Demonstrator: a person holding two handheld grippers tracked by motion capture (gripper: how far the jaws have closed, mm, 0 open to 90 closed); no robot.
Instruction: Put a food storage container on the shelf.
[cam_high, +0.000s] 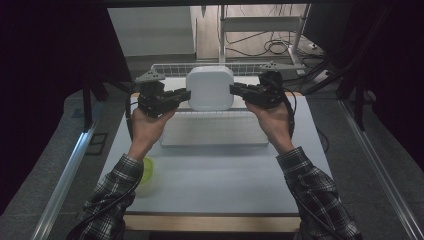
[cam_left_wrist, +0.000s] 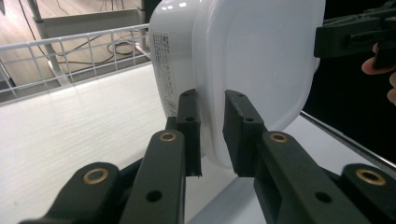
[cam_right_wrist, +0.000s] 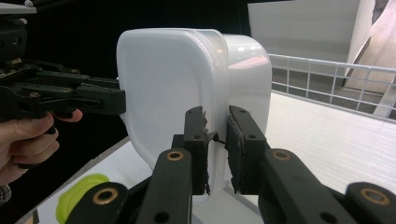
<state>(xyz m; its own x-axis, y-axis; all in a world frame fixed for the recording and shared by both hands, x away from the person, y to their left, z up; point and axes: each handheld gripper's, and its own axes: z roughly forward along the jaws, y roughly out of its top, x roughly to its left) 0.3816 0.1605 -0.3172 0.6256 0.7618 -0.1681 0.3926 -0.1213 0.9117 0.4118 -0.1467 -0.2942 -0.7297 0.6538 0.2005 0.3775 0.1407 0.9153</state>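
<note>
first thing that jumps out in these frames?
The white lidded container, held up over the far middle of the table, with the left gripper clamped on its left rim and the right gripper on its right rim. Both gripper views show black jaws closed on the edge of the lid. Next, a yellow-green round thing lies on the table near the left forearm.

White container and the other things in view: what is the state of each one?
White container: lid on, held up on edge above the table.
Left gripper: jaws shut on the container's rim.
Right gripper: jaws shut on the opposite rim.
Yellow-green object: lying on the table, untouched.
</note>
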